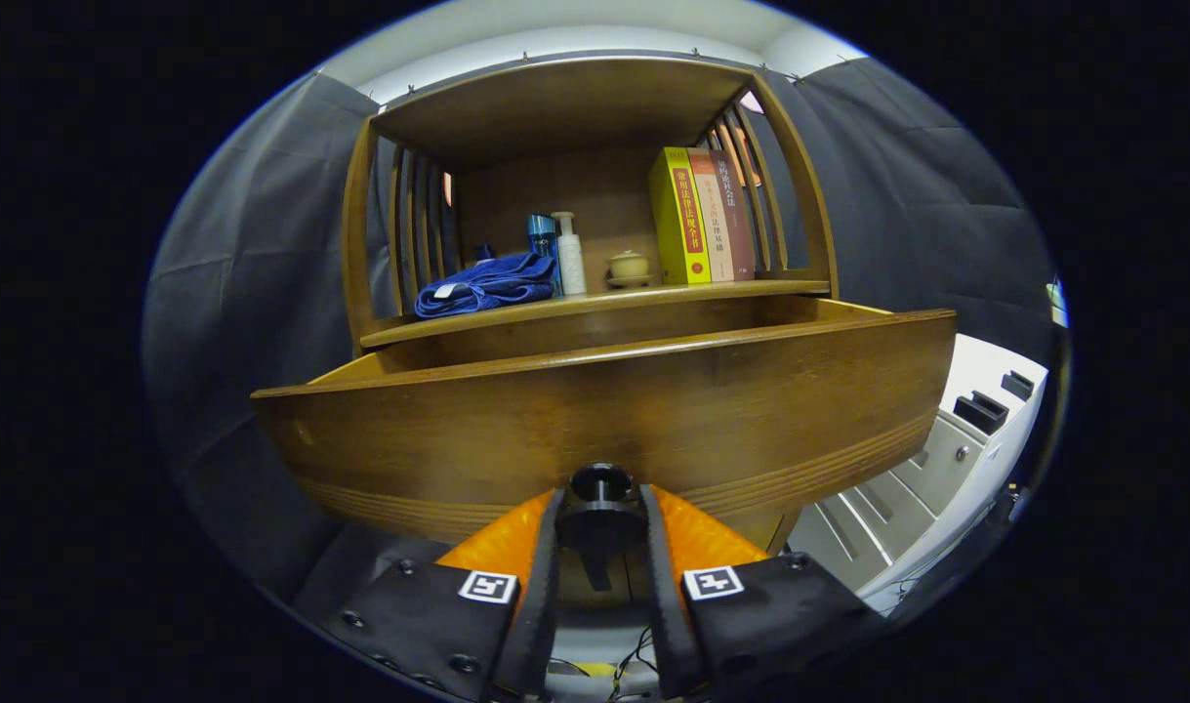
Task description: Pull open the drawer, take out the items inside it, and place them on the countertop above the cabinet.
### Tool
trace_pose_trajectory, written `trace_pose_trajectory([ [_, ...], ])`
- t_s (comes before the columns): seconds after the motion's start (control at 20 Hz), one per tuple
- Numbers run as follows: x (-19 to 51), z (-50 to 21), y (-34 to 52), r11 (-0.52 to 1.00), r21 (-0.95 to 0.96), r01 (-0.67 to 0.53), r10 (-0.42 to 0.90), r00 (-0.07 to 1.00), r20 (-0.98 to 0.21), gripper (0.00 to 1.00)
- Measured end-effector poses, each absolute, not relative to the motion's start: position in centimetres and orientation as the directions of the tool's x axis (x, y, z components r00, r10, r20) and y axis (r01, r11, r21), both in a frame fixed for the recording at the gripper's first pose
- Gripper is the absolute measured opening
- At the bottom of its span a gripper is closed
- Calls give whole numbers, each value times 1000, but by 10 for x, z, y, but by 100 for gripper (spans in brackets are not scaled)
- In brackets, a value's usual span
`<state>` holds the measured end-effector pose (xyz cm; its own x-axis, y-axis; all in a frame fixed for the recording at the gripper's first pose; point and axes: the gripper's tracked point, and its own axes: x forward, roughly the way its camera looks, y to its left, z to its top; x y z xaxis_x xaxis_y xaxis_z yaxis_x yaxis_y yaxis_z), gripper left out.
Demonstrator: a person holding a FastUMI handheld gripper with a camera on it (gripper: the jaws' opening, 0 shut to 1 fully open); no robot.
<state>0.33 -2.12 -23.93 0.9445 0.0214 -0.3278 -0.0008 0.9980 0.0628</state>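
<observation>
The tongs pinch the black knob on the drawer front — both orange fingers press its sides. The drawer stands pulled out from the wooden cabinet, its top edge below the surface, which carries a blue cloth, bottles, a small pot and books — bare room lies between pot and cloth.

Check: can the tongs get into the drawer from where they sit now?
Probably not yet. The tongs are shut on the black knob, low on the drawer front. That tall panel stands between them and the open drawer, hiding its inside; they'd need to release and come over the top.
</observation>
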Motion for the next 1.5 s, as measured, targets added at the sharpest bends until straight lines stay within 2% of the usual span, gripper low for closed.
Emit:
trace_pose_trajectory([
  [0.3, -3, -230, -6, 998, 41, -51, 61, 951, -302, 94],
  [0.45, -13, -195, -11, 999, 25, -44, 49, 964, -263, 96],
  [0.55, -10, -144, -22, 998, 63, -22, 35, 979, -200, 97],
  [0.6, 0, -113, -30, 997, 81, -7, 20, 986, -168, 97],
  [0.7, 28, -67, -38, 995, 95, -13, 29, 984, -178, 97],
  [0.85, 85, -47, -36, 998, 15, -58, 59, 948, -313, 97],
  [1.0, 125, -95, -22, 990, -82, -116, 50, 826, -561, 97],
  [1.1, 132, -139, -5, 991, -40, -127, 65, 724, -687, 97],
  [1.25, 141, -183, 3, 996, 14, -90, 67, 614, -786, 96],
  [1.5, 141, -240, -9, 1000, -16, -15, -7, 451, -892, 92],
])
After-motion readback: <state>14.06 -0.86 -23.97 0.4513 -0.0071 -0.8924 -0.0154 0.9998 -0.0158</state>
